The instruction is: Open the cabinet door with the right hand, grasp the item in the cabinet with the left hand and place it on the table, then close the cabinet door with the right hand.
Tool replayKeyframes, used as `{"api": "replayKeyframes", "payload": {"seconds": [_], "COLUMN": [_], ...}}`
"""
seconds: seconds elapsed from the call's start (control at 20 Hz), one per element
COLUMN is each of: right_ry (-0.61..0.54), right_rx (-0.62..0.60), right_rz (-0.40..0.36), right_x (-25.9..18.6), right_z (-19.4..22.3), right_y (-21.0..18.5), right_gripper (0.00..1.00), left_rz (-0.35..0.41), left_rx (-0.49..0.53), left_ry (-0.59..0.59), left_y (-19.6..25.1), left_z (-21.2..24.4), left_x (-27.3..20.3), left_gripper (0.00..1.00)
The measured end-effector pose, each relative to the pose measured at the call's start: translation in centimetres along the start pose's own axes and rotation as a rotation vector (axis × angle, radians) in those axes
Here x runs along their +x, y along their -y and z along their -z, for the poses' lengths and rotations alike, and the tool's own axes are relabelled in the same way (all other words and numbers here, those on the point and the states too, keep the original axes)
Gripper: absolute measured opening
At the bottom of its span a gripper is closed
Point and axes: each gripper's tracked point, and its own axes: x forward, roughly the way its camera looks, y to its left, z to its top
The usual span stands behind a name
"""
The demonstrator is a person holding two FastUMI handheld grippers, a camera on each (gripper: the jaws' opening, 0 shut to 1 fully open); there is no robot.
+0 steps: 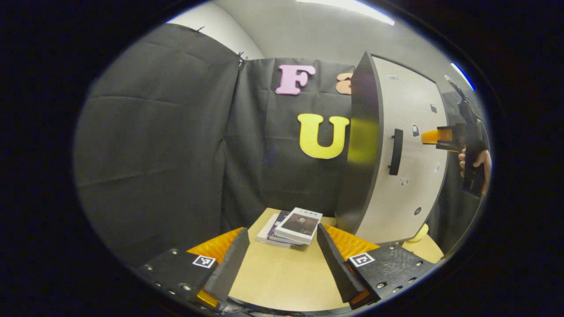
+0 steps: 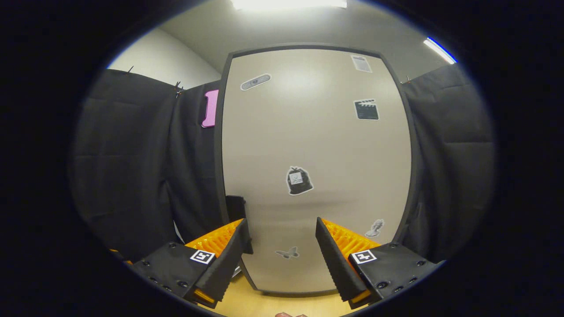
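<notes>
The cabinet (image 1: pixel 362 149) stands at the right of the left gripper view, dark glossy side toward me. Its beige door (image 1: pixel 414 145) with stickers carries a black handle (image 1: pixel 395 152) and appears flat against the front. My right gripper (image 1: pixel 429 137), held by a hand (image 1: pixel 482 160), points at the door to the right of the handle. In the right gripper view the door (image 2: pixel 317 145) is close and face-on, the handle (image 2: pixel 235 207) at its left edge, and my right gripper (image 2: pixel 282 251) is open. My left gripper (image 1: pixel 282 259) is open above the table, empty. The cabinet's inside is hidden.
A stack of books (image 1: pixel 293 226) lies on the light wooden table (image 1: pixel 282 286) just beyond my left fingers. Something small and yellow (image 1: pixel 421 232) sits by the cabinet's lower right corner. Black cloth walls close in behind and on the left.
</notes>
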Motion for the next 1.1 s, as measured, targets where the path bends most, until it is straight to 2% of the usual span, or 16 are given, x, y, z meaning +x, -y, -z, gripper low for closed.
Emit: {"api": "replayKeyframes", "payload": {"seconds": [0.15,0.3,0.45,0.5,0.7,0.75,0.9,1.0,1.1], "right_ry": [-0.018,-0.006,-0.006,0.000,0.005,0.005,-0.023,-0.060,-0.080], "right_rx": [0.023,0.012,-0.029,-0.033,-0.022,-0.016,-0.021,-0.011,-0.004], "right_rz": [-0.014,-0.026,0.000,0.011,0.034,0.036,0.037,0.043,0.069], "right_x": [1.7,2.9,4.5,4.8,6.2,6.4,7.1,7.5,8.0], "right_z": [0.7,0.7,1.0,0.9,0.5,0.4,1.0,1.9,2.4], "right_y": [-1.9,-3.9,-4.6,-4.6,-5.1,-5.4,-6.1,-6.2,-5.7], "right_gripper": [0.97,0.94,0.96,0.94,0.96,0.85,0.72,0.70,0.52], "left_rz": [-0.010,-0.012,-0.012,-0.018,-0.040,-0.042,-0.057,-0.061,-0.062], "left_rx": [0.002,0.002,0.010,0.014,0.011,0.004,-0.021,-0.048,-0.059], "left_ry": [0.008,-0.024,-0.043,-0.043,-0.055,-0.061,-0.062,-0.048,-0.056], "left_y": [-1.4,-2.3,-3.3,-3.7,-5.2,-5.5,-6.1,-6.6,-7.1], "left_z": [0.7,2.4,3.4,3.5,4.3,4.7,5.0,4.9,5.4], "left_x": [0.4,1.3,1.6,1.6,1.7,1.7,1.6,1.6,1.4], "left_gripper": [0.93,0.92,0.93,0.94,0.94,0.94,0.94,0.94,0.93]}}
